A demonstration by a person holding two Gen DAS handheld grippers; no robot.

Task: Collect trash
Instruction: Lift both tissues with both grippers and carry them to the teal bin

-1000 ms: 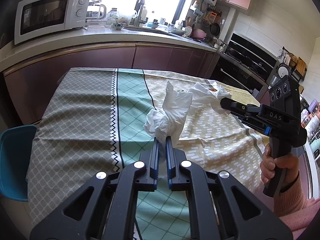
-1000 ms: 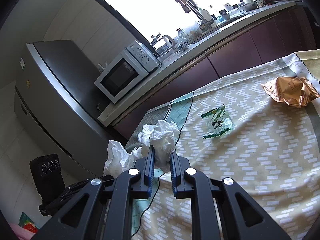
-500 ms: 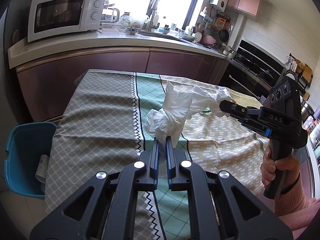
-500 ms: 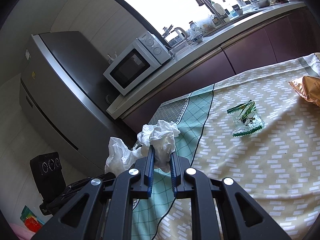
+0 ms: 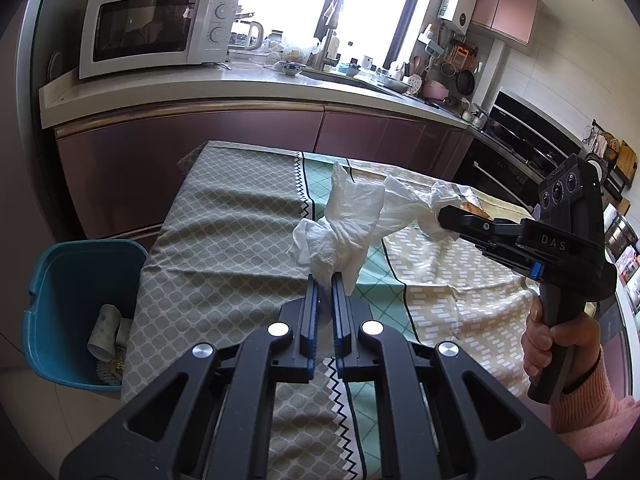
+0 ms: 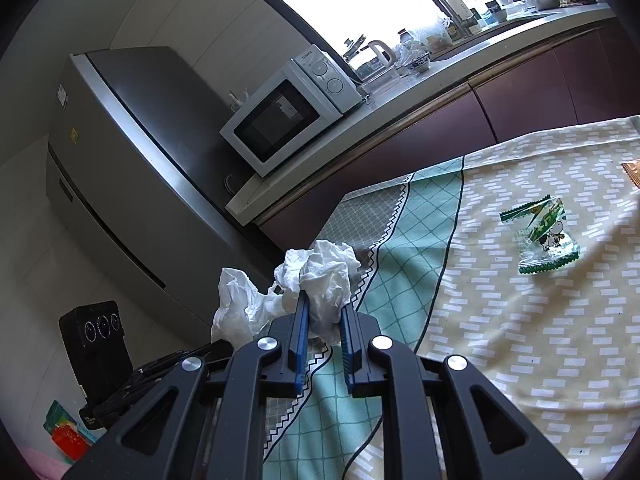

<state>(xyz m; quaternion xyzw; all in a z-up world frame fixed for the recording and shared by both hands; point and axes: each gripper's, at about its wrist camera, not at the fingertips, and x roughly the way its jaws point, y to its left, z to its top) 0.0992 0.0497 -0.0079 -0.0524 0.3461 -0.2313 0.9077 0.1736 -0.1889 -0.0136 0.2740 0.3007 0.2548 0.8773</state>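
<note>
My left gripper (image 5: 324,282) is shut on a crumpled white tissue (image 5: 344,228) and holds it above the left part of the cloth-covered table (image 5: 224,248). To its right, a hand holds my right gripper (image 5: 445,216), shut on a second white tissue (image 5: 408,200). In the right wrist view that gripper (image 6: 324,310) pinches its tissue (image 6: 326,272), with the left gripper's tissue (image 6: 240,304) just beside it. A green snack wrapper (image 6: 540,240) lies flat on the cloth. A blue bin (image 5: 76,272) stands on the floor off the table's left edge.
The bin holds a paper roll (image 5: 105,332) and other scraps. A gold wrapper (image 6: 634,172) peeks in at the right edge. Behind the table runs a counter (image 5: 200,88) with a microwave (image 5: 156,32); a fridge (image 6: 132,184) stands left of it.
Both grippers have moved left across the table with their tissues still pinched. The blue bin has come further into the left wrist view, and the green wrapper has slid right in the right wrist view.
</note>
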